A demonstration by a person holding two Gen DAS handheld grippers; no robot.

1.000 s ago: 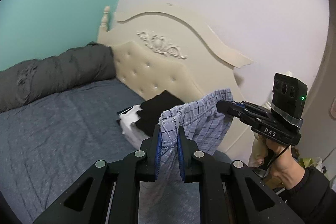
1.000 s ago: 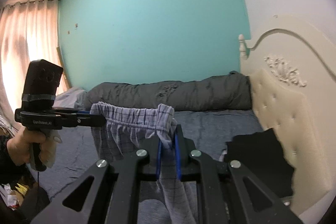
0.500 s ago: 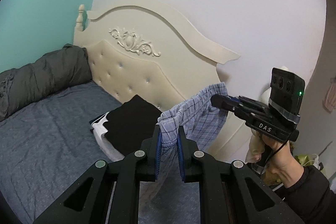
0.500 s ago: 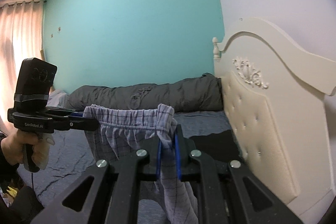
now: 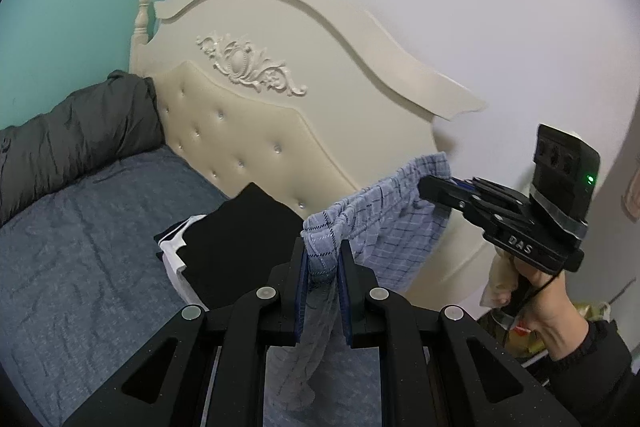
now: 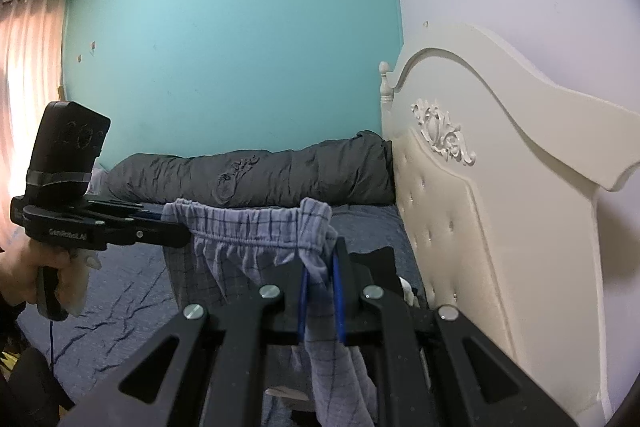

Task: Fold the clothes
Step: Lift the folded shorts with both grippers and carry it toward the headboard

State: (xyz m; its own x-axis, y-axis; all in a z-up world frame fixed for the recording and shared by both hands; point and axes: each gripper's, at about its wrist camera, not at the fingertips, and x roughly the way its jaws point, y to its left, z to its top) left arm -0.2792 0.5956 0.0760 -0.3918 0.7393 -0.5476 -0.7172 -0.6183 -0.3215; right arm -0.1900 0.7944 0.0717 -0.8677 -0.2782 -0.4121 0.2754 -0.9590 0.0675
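Both tongs, left (image 5: 322,259) and right (image 6: 319,277), still pinching shorts (image 5: 384,211) waistband; swung toward headboard (image 5: 256,131), nearing pile (image 5: 236,231). Laydown next.

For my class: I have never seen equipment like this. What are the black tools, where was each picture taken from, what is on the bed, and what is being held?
There is no robot here. A person holds a hand-held gripper in each hand, each carrying a wide-angle camera looking along its jaws. One picture comes from the left gripper, the other from the right gripper; each also shows the other tool. Both are shut on the waistband of the checked blue shorts, stretched between them above the bed. On the bed lie a stack of black and white clothes by the cream headboard, and a rolled grey duvet.
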